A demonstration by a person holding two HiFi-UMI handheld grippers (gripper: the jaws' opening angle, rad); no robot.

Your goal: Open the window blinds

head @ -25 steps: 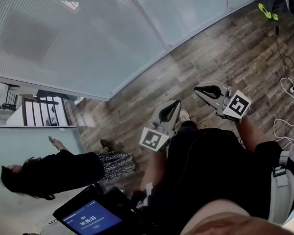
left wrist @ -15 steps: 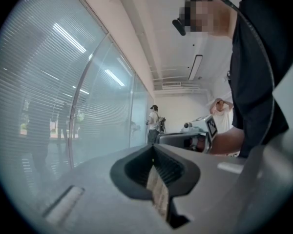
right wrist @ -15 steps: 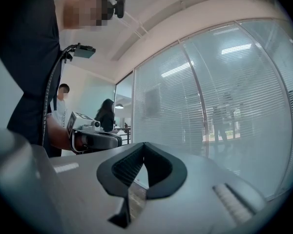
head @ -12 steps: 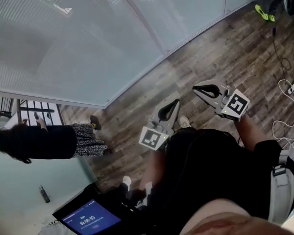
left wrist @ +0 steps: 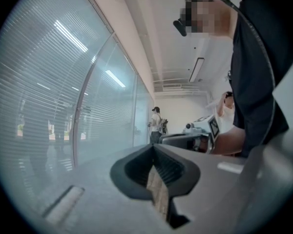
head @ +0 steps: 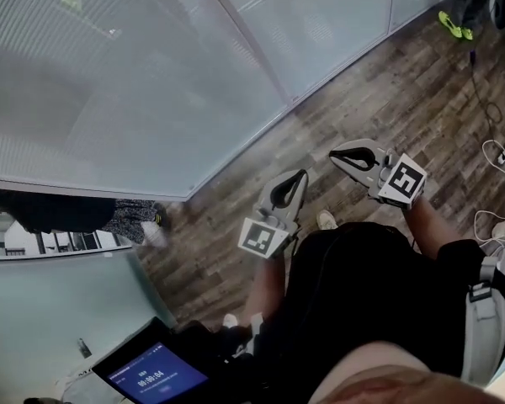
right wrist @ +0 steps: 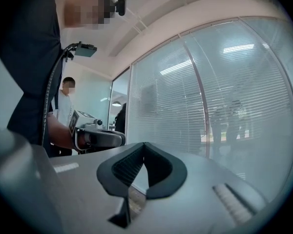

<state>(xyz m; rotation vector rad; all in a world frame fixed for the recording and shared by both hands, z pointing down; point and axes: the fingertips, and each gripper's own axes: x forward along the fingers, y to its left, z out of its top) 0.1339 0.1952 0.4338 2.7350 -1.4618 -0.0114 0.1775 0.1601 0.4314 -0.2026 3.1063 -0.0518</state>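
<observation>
Approach step: the left tongs (head: 300,178) and right tongs (head: 337,153) were both shut and empty, well apart from the closed blinds (head: 109,82) on the wall ahead; the next move required locating the blinds' control, which no view showed.

floor (head: 387,91): dark wood planks
cable (head: 498,153): white, loose on floor, right edge
shoes (head: 454,20): yellow-green, far corner

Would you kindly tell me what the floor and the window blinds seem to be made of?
Floor: matt brown planks with grain and seams, wood or wood-look laminate. Window blinds: thin pale horizontal slats behind reflective glass, likely aluminium or plastic; too fine to tell.
</observation>
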